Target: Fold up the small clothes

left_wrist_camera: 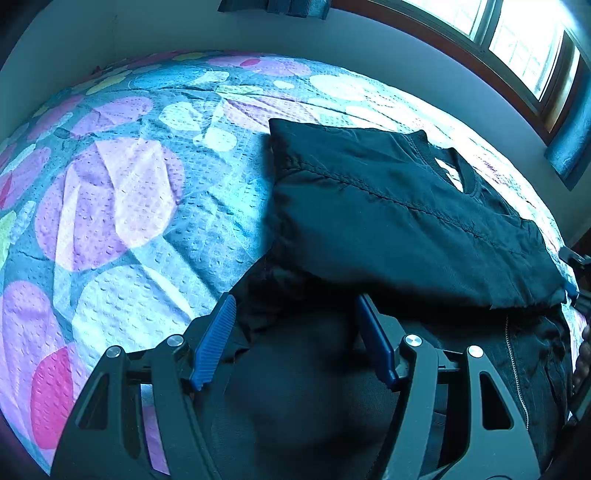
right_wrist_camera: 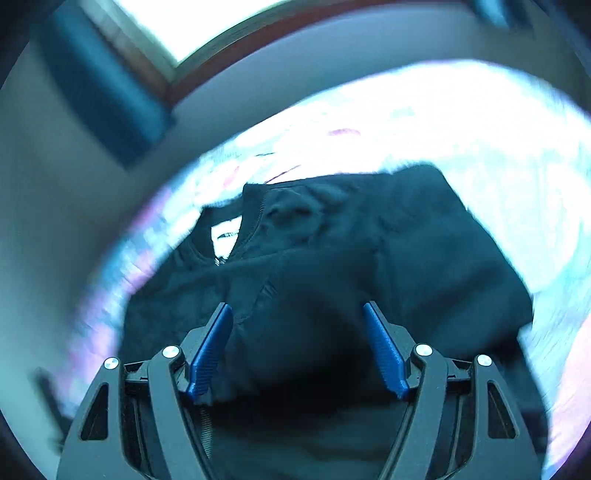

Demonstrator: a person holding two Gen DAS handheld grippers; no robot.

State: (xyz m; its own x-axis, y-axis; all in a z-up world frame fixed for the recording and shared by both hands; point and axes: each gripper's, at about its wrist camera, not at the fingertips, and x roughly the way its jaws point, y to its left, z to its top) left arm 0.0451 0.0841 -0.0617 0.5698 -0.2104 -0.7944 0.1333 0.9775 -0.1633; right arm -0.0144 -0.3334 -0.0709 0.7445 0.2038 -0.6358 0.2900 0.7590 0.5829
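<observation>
Spread apart on both tools: blue ribbed pads of the left gripper [left_wrist_camera: 295, 306] parted above the near end of a dark, thin, slightly shiny zip-up jacket [left_wrist_camera: 399, 218], pressing on nothing, with dark cloth visible in the gap below but not pinched. Likewise released on the right gripper [right_wrist_camera: 297, 314], pads wide and no fabric clamped between them, only dark folds lying underneath; much of that view smeared by blur.

Lying on a bed, the jacket: spread over a textured quilted bedspread [left_wrist_camera: 122, 206] printed with large lilac, white, pink and yellow-green circles on a teal ground. Folded over itself already, one panel laid across the body with a stitched seam running diagonally along it. Ribbed collar [left_wrist_camera: 447, 162] at the far end, with a white neck label [left_wrist_camera: 452, 173] showing inside it. Metal zipper [left_wrist_camera: 515, 365] running down the near right part of the garment. Far left corner of the fold sharp and flat against the bedspread. Open bedspread to the left of the jacket; only a bright, washed-out strip to its right.

Beyond the bed, a pale wall [left_wrist_camera: 184, 33], and at far right a wood-framed window [left_wrist_camera: 517, 40] with strong daylight, flanked by a dark blue curtain [left_wrist_camera: 570, 147]. At the right edge of the left view, a sliver of the other black tool.
</observation>
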